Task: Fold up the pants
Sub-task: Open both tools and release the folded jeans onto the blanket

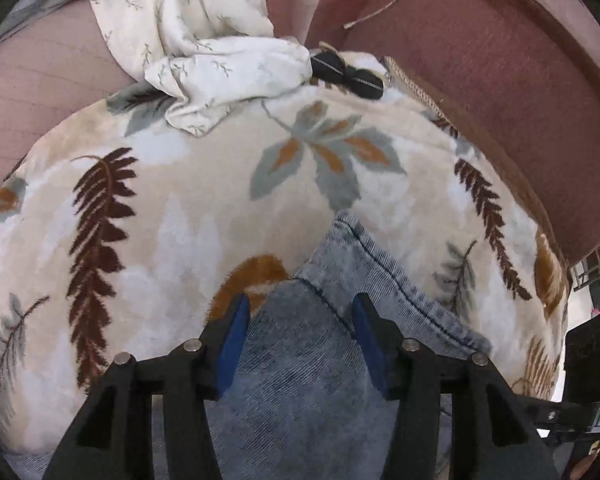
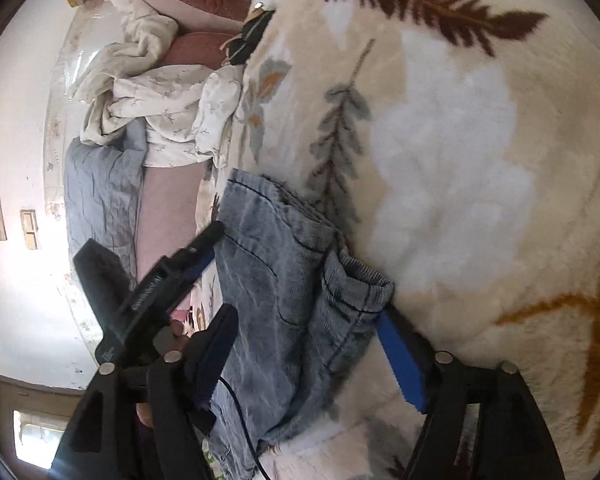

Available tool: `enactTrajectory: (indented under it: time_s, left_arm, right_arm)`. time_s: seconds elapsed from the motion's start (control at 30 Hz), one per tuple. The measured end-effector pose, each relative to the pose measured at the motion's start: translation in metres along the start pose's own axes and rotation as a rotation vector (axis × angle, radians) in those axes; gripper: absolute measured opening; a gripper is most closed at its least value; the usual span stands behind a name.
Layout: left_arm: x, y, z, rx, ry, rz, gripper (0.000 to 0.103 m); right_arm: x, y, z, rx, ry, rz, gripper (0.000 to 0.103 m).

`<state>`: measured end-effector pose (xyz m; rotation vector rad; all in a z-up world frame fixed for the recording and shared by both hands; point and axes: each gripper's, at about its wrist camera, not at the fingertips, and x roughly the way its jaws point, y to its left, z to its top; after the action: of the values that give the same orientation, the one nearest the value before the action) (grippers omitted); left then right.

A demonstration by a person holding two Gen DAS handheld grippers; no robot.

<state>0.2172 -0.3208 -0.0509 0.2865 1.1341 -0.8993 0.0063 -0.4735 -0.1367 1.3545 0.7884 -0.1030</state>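
Denim pants (image 1: 320, 360) lie folded on a cream fleece blanket (image 1: 172, 216) with a fern and leaf print, spread over a bed. Light blue washed jeans, elastic waistband bunched at one end (image 2: 356, 276), dark seam stitching visible along the leg.

Left gripper (image 1: 300, 308): fingers wide apart, blue pads facing in, denim lies between and below them. Not clamped on the cloth; whether the tips touch the fabric can't be told from the left wrist view. The same gripper shows in the right wrist view as a black tool (image 2: 176, 280) by the far edge of the jeans.

Right gripper (image 2: 308, 320): jaws spread wide, straddling the folded denim near the waistband. One blue pad (image 2: 400, 364) sits just beside the waistband edge, the other finger is on top of the denim on the opposite side. Nothing pinched.

Beyond the jeans: a crumpled white floral sheet (image 1: 204, 52), a small black item with white stitching (image 1: 348, 74) at the blanket's edge, pink quilted cushions (image 1: 480, 92), and a grey-blue quilt (image 2: 100, 196) beside the sheet.
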Motion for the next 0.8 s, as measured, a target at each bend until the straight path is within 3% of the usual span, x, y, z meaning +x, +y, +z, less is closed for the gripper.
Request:
enactTrajectory:
  time_s: [0.13,0.23,0.33,0.43,0.6,0.8]
  left_arm:
    - [0.007,-0.012,-0.004,0.046,0.018,0.011,0.054]
    - [0.0,-0.014,-0.008,0.034,0.0,0.031,0.054]
    - [-0.022,-0.017,-0.018,0.044,-0.037,-0.007,0.054]
    - [-0.043,-0.034,-0.04,0.115,-0.018,-0.067,0.054]
    - [-0.053,-0.065,-0.084,0.22,-0.014,-0.049,0.054]
    - [-0.087,-0.072,-0.104,0.194,-0.19,-0.013,0.054]
  right_arm:
    - [0.002,0.002,0.011,0.037,-0.034,0.079,0.076]
    - [-0.003,-0.003,0.016,0.031,-0.061,0.04,0.074]
    - [-0.01,-0.014,0.021,0.084,-0.07,0.067,0.074]
    - [-0.011,-0.015,0.026,0.081,-0.046,0.077,0.074]
    - [-0.008,-0.017,0.03,0.111,-0.001,0.115,0.074]
    - [-0.012,-0.022,0.03,0.127,0.003,0.119,0.073]
